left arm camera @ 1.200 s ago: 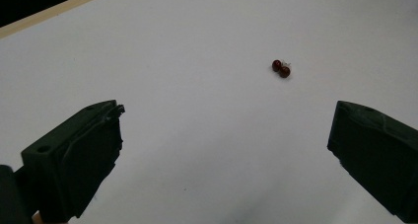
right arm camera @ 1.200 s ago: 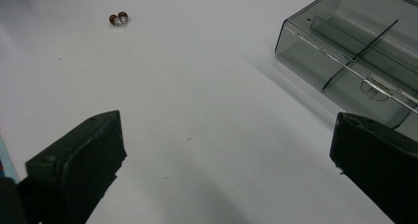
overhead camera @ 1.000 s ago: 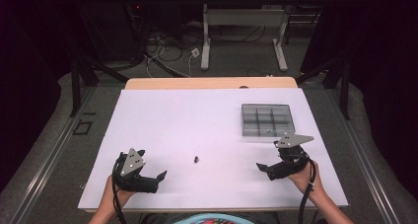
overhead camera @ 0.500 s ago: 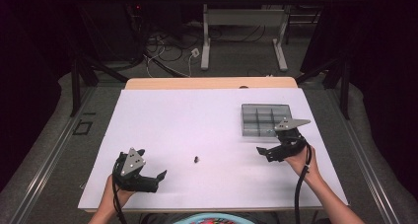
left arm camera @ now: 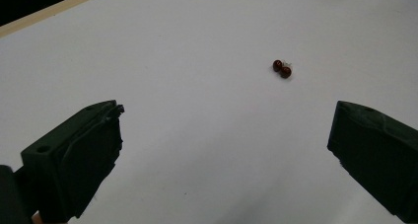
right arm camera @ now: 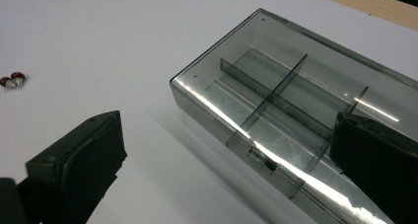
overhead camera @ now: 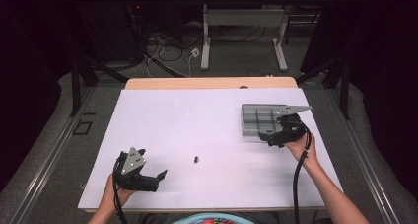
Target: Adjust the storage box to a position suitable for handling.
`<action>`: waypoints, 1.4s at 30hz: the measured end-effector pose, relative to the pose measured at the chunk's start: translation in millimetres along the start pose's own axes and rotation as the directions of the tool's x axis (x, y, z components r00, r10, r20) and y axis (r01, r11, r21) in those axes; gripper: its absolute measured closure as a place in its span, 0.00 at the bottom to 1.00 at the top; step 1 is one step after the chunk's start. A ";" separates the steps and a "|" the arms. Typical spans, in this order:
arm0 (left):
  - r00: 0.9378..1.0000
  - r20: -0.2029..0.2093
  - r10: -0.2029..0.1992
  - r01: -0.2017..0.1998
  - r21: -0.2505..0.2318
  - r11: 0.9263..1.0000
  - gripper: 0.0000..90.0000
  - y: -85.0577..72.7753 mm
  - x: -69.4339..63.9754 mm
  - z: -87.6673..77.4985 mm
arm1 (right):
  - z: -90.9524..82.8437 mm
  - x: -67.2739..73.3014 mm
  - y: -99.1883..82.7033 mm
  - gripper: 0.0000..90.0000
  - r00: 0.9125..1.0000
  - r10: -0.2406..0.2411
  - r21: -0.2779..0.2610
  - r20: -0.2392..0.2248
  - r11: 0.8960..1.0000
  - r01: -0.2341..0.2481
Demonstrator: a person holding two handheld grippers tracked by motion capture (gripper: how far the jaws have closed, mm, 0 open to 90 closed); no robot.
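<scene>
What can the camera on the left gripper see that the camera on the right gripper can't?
The left gripper view offers nothing extra: its open black jaws stand over the white table. The right gripper view adds a grey see-through divided box, with one open jaw in front of the box's near edge. Both share the two little red beads, lying loose on the table, and a strip of the wooden table edge.

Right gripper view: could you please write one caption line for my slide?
Open right gripper beside a grey divided box on the white table; two small red beads lie apart.
</scene>
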State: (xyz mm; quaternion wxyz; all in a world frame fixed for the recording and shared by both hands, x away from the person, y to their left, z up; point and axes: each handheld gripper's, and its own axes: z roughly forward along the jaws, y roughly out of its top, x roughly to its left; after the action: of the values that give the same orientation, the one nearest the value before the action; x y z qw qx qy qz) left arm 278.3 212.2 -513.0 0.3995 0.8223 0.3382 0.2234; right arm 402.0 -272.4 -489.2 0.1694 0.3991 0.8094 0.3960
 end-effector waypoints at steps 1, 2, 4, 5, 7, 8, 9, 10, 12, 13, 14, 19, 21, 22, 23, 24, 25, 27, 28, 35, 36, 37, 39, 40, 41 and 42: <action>1.000 0.002 -0.002 0.002 -0.005 1.000 0.00 -0.5 -0.2 1.0 | -0.1 -2.7 1.8 0.01 1.000 0.005 -0.001 0.005 1.000 -0.005; 1.000 0.002 -0.002 0.002 -0.005 1.000 0.00 -0.5 -0.2 1.0 | 0.5 -5.3 3.2 0.03 1.000 0.003 -0.010 0.011 1.000 -0.003; 1.000 0.004 -0.005 0.005 -0.003 1.000 0.00 -0.4 -0.7 1.1 | 0.9 -7.5 4.8 0.04 1.000 0.006 -0.012 0.010 1.000 -0.006; 1.000 0.003 -0.001 0.001 -0.003 1.000 0.00 0.1 -1.4 1.0 | 2.0 -10.6 7.6 0.09 1.000 0.008 -0.014 0.017 1.000 -0.007; 1.000 0.004 0.002 -0.002 -0.002 1.000 0.00 0.3 -1.7 0.9 | 3.9 -13.0 10.1 0.13 1.000 0.011 -0.009 0.028 1.000 -0.011; 1.000 0.007 0.000 0.000 -0.002 1.000 0.00 0.3 -2.0 1.0 | 4.8 -14.9 11.2 0.16 0.999 0.003 -0.005 0.038 1.000 -0.003; 1.000 0.008 -0.001 0.001 0.000 1.000 0.00 0.3 -2.2 1.1 | 4.8 -14.9 11.2 0.16 0.999 0.003 -0.005 0.038 1.000 -0.003; 1.000 0.004 0.004 -0.004 0.001 1.000 0.00 0.4 -1.8 1.1 | 8.4 -18.3 13.4 0.21 0.999 0.008 0.011 0.051 1.000 -0.009; 1.000 0.008 -0.005 0.005 0.005 1.000 0.00 -0.1 -1.2 2.4 | 11.2 -23.9 15.7 0.28 0.998 0.004 0.019 0.067 1.000 -0.006; 1.000 0.010 -0.010 0.010 0.008 1.000 0.00 -0.3 -1.1 2.8 | 12.2 -26.0 16.7 0.33 0.998 0.015 0.020 0.069 1.000 -0.016; 1.000 0.009 -0.015 0.015 0.006 1.000 0.00 -0.6 -1.2 3.2 | 12.8 -28.9 17.6 0.37 0.997 0.015 0.022 0.074 1.000 -0.017; 1.000 0.004 -0.006 0.006 0.007 1.000 0.00 0.0 -2.0 2.6 | 14.0 -37.6 19.2 0.65 0.993 0.013 0.034 0.115 0.999 -0.017; 1.000 0.003 -0.006 0.006 0.007 1.000 0.00 0.1 -2.1 2.9 | 13.2 -41.2 18.9 0.74 0.991 0.019 0.036 0.133 0.999 -0.024; 1.000 0.003 -0.006 0.006 0.007 1.000 0.00 0.1 -2.1 2.9 | 12.3 -42.8 19.3 0.78 0.990 0.025 0.041 0.142 0.999 -0.031; 1.000 0.003 -0.005 0.005 0.009 1.000 0.00 0.3 -1.8 3.1 | 12.5 -45.5 19.5 0.82 0.990 0.015 0.041 0.143 0.999 -0.021; 1.000 0.002 -0.003 0.003 0.013 1.000 0.00 0.2 -1.1 4.0 | 11.9 -47.1 19.8 0.86 0.988 -0.005 0.047 0.152 0.999 -0.002; 1.000 0.002 -0.003 0.003 0.013 1.000 0.00 0.2 -1.1 4.0 | 11.1 -48.8 19.6 0.89 0.988 -0.010 0.047 0.152 0.999 0.003; 1.000 0.004 -0.003 0.003 0.018 1.000 0.00 0.0 -0.7 4.1 | 10.1 -50.6 18.6 0.93 0.989 0.008 0.036 0.144 0.999 -0.013; 1.000 0.005 -0.002 0.002 0.017 1.000 0.00 -0.1 -0.7 3.7 | 8.9 -53.2 16.4 0.97 0.987 0.029 0.033 0.160 0.999 -0.035; 1.000 0.006 -0.002 0.002 0.014 1.000 0.00 0.7 -2.2 2.4 | 1.3 -66.1 9.2 1.00 0.964 0.053 0.017 0.260 0.998 -0.059; 1.000 0.006 -0.003 0.003 0.011 1.000 0.00 0.8 -2.0 2.6 | 1.0 -69.0 7.4 1.00 0.960 0.062 0.017 0.272 0.997 -0.069; 1.000 0.007 -0.002 0.002 0.017 1.000 0.00 1.0 -1.6 2.4 | 0.3 -72.0 5.6 1.00 0.955 0.076 0.020 0.287 0.996 -0.085; 1.000 0.008 -0.004 0.004 0.016 1.000 0.00 0.8 -1.6 3.0 | -0.2 -78.7 1.5 1.00 0.945 0.096 0.018 0.314 0.994 -0.107; 1.000 0.009 0.002 -0.002 0.017 1.000 0.00 0.7 -1.0 3.6 | 0.4 -81.8 -0.6 1.00 0.939 0.107 0.016 0.327 0.993 -0.119; 1.000 0.009 0.002 -0.002 0.017 1.000 0.00 0.7 -1.0 3.6 | 0.4 -81.8 -0.6 1.00 0.939 0.107 0.016 0.327 0.993 -0.119; 1.000 0.007 -0.003 0.003 0.016 1.000 0.00 0.6 -1.5 3.8 | 0.4 -84.2 -2.4 1.00 0.933 0.118 0.027 0.340 0.991 -0.135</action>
State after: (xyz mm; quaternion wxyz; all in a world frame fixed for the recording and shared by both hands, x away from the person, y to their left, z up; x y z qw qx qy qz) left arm 280.0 208.9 -514.9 0.3947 0.8256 0.3397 0.2171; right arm 453.6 -338.8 -494.8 0.2698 0.5163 0.7506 0.3118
